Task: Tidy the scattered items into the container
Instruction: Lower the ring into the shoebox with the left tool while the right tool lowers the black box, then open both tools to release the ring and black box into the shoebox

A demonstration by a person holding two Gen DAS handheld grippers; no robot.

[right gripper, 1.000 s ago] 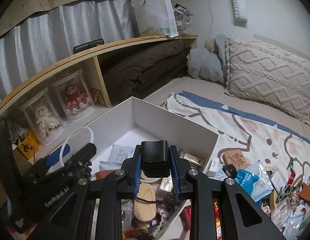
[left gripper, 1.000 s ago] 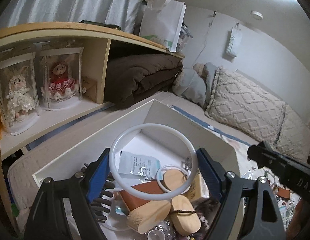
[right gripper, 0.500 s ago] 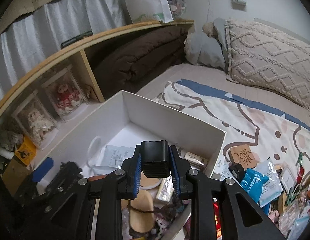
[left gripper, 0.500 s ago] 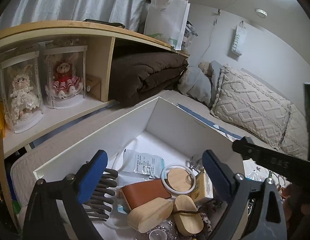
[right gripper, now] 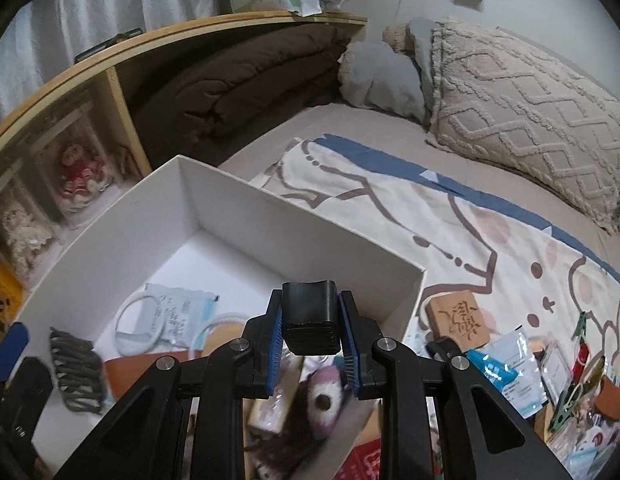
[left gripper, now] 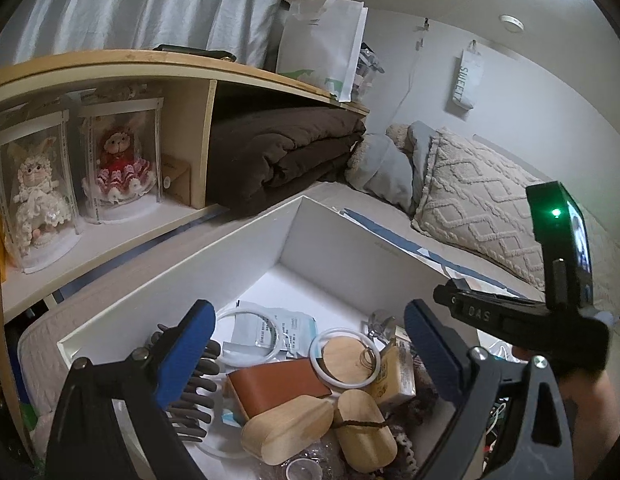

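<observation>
The left gripper (left gripper: 310,344) tilts downward over the open white cardboard box (left gripper: 182,276), blue-padded jaws spread wide, nothing between them. The right gripper (right gripper: 312,340) angles more steeply down over the box's near corner — pinching a small black ribbed plastic block (right gripper: 309,322).

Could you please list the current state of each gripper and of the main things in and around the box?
Left gripper: open, empty, over the box.
Right gripper: shut on a small black ribbed block.
White cardboard box: open-topped, partly filled.
Large white plastic ring: lying flat inside the box.
Brown leather wallet: closed, in the box.
Engraved wooden block: outside, on the blanket.
</observation>
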